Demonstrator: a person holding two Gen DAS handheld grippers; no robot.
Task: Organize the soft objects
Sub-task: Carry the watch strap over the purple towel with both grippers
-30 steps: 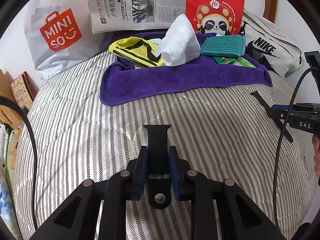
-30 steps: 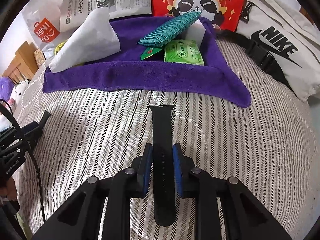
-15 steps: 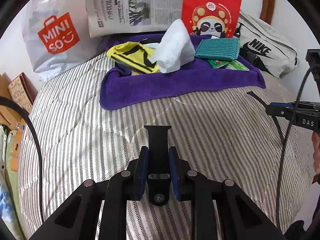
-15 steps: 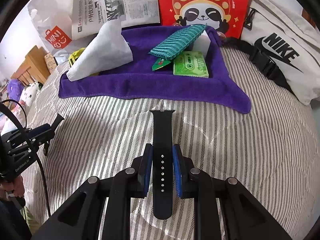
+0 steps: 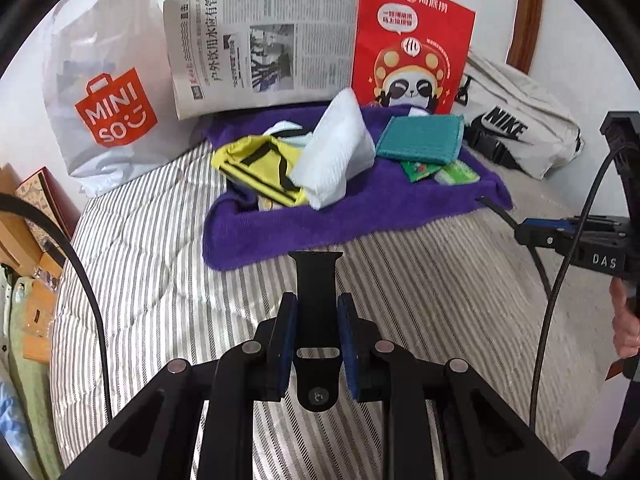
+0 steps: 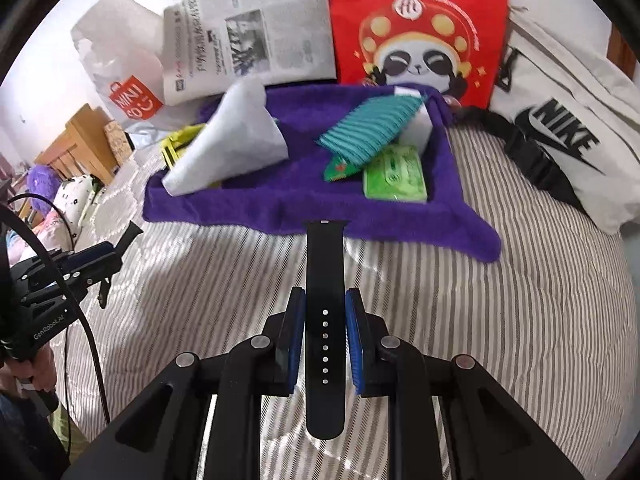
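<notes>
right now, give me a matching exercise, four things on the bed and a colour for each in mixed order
Things:
1. towel
2. panda bag
3. ribbed cloth
4. strap in the right tool

Colours:
A. teal
B. black
C. purple
D. red

Pairs: 1-C, 2-D, 3-A, 4-B
</notes>
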